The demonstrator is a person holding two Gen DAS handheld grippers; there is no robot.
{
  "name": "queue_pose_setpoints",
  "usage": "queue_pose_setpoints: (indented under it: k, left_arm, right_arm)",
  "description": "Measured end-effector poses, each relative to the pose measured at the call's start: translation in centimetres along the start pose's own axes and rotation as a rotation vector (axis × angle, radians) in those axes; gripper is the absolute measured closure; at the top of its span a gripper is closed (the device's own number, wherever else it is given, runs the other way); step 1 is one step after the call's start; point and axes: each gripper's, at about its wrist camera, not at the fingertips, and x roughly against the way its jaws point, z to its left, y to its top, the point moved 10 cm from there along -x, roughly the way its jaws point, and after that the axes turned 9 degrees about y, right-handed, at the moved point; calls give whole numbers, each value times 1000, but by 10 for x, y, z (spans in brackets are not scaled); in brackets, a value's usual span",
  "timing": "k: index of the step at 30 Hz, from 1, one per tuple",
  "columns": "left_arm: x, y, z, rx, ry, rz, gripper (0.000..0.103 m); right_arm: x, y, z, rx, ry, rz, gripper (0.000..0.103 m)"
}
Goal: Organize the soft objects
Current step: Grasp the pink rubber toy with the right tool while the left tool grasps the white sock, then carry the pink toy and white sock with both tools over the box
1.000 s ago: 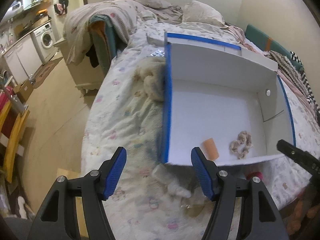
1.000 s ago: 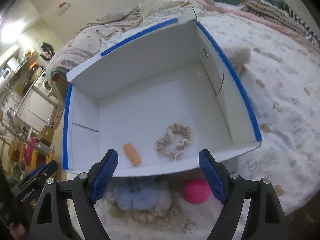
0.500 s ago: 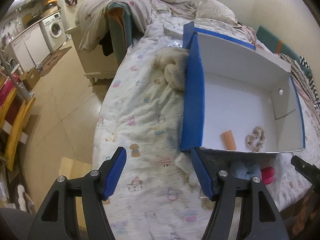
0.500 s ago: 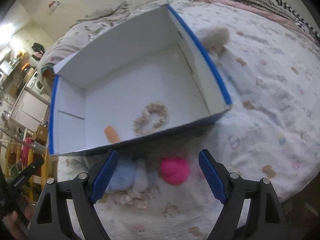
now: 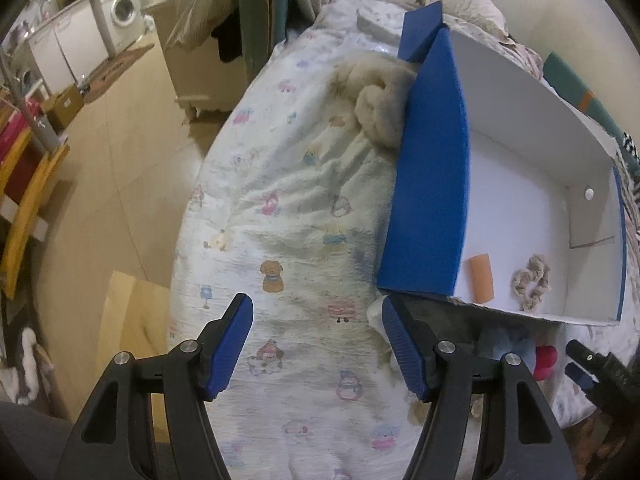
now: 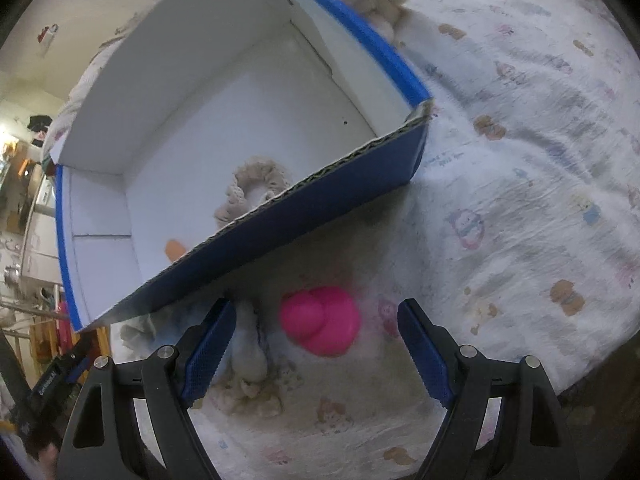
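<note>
Pink soft toy [image 6: 319, 320]: laid on the printed bed sheet [image 6: 520, 208], just near of the box's near wall, framed between the fingers of the right gripper [image 6: 316, 350], which are spread wide and untouching. Blue-and-white cardboard box [image 6: 224, 120]: set on the bed; a beige scrunchie [image 6: 252, 188] and an orange roll [image 5: 479, 277] are contained. Cream fluffy item [image 5: 376, 112]: pressed against the box's left outer wall. Left gripper [image 5: 316, 344]: fingers wide, nothing held, over the sheet.
</note>
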Motion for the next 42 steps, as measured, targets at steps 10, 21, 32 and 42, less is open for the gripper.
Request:
queue_pose_setpoints:
  k: [10, 21, 32, 42]
  left_arm:
    - [-26, -4, -12, 44, -60, 100, 39]
    - [-52, -33, -66, -21, -114, 236, 40]
    - [-68, -44, -75, -36, -143, 305, 84]
    - [-49, -32, -35, -52, -65, 212, 84]
  right_arm:
    - [-37, -16, 10, 118, -78, 100, 31]
    - [-39, -17, 10, 182, -97, 90, 52]
    - [-29, -9, 8, 175, -73, 95, 52]
    - [2, -3, 7, 119, 13, 47, 52]
